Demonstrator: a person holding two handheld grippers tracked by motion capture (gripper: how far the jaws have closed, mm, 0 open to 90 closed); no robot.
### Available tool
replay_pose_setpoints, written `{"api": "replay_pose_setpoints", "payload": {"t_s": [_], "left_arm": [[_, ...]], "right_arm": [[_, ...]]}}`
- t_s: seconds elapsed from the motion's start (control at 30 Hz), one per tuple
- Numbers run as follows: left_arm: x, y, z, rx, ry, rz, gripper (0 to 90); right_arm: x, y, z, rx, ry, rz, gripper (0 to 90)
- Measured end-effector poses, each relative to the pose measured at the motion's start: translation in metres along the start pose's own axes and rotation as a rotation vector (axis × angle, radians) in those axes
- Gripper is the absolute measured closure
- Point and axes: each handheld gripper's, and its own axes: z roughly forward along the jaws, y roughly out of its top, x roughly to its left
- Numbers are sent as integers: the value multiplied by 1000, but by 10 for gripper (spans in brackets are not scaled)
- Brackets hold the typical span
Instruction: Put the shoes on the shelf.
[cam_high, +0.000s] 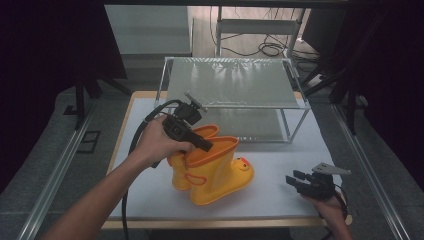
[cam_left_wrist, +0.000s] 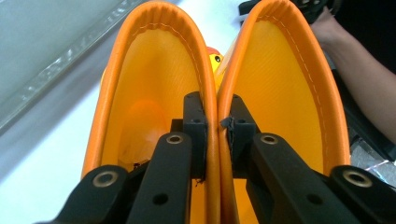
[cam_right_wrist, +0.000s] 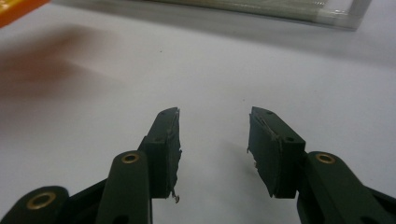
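Here, left hand-held gripper (cam_left_wrist: 218, 128) clamped on pair of yellow duck rain boots (cam_high: 212, 167).
Pinching the two adjoining orange cuffs together between its jaws, one jaw inside each boot; right hand-held gripper (cam_right_wrist: 214, 140) wide open, holding nothing, low over white worktop (cam_high: 280, 195), well apart from boots.

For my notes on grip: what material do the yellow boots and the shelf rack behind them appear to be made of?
Yellow boots: probably rubber or soft PVC, smooth with a slight sheen; the left gripper pinches both orange-lined cuffs flat together, so the walls flex. Shelf rack: apparently a metal frame, silvery and reflective, with glossy shelves that could be mesh or textured sheet.
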Motion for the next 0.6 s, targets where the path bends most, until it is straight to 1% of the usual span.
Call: {"api": "replay_pose_setpoints", "payload": {"t_s": [0.07, 0.23, 0.27, 0.3, 0.43, 0.47, 0.5, 0.57, 0.6], "left_arm": [[-4, 5, -1, -1, -8, 8, 823], [-11, 19, -3, -20, -50, 17, 823], [-12, 22, -4, -25, -47, 23, 823], [-13, 25, -5, -28, -53, 28, 823], [-18, 37, -10, -43, -76, 32, 823], [-19, 41, -10, -45, -91, 34, 823], [-19, 44, -11, -49, -103, 24, 822], [-21, 49, -11, -53, -98, 24, 822], [-22, 52, -12, -55, -103, 23, 823]], "right_arm": [[-1, 0, 0, -4, 0, 5, 534], [-2, 0, -1, -5, 0, 8, 535], [-2, -1, -1, -8, -1, 11, 535], [-3, -1, -1, -7, -2, 12, 535], [-4, -1, -1, -4, -1, 14, 535], [-4, -1, -1, -4, -1, 14, 536], [-4, -1, 0, -3, -2, 15, 536], [-4, -2, 0, -1, -1, 20, 535], [-4, -2, 0, -1, -1, 20, 535]]}}
